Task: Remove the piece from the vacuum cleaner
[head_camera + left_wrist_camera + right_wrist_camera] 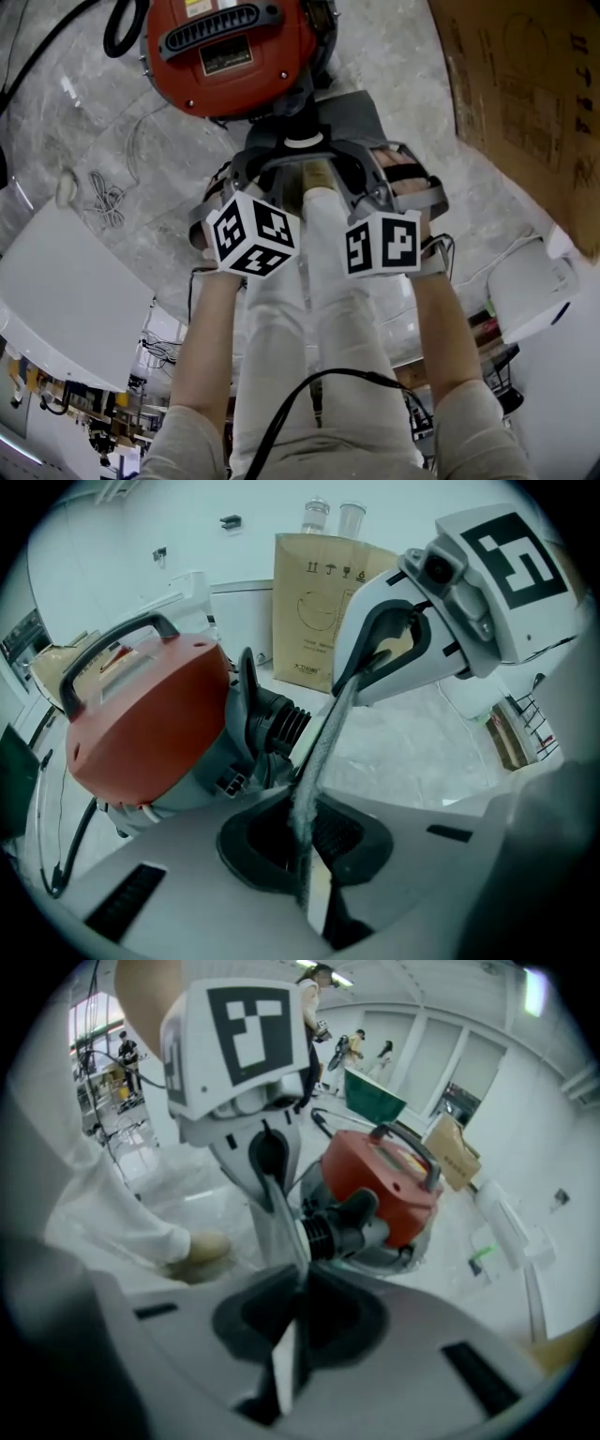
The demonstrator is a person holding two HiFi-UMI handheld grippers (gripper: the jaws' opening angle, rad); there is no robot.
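Note:
The red vacuum cleaner [230, 47] lies on the marble floor with its black ribbed hose socket [281, 722] turned toward me. A thin grey flat piece [349, 114] stretches between my two grippers just in front of that socket. In the left gripper view the piece [323, 752] is edge-on and runs from my jaws up to the right gripper [375, 658]. My left gripper [305, 860] is shut on one end. My right gripper [298, 1335] is shut on the other end of the piece [281, 1232], facing the left gripper [267, 1162]. The vacuum cleaner [384, 1180] lies just behind.
A cardboard box [525, 94] stands at the right, a white cabinet [66, 291] at the left. A black hose [122, 28] curls by the vacuum cleaner and a thin cable [108, 202] lies on the floor. A white appliance [534, 291] sits at the right. People [337, 1044] stand far off.

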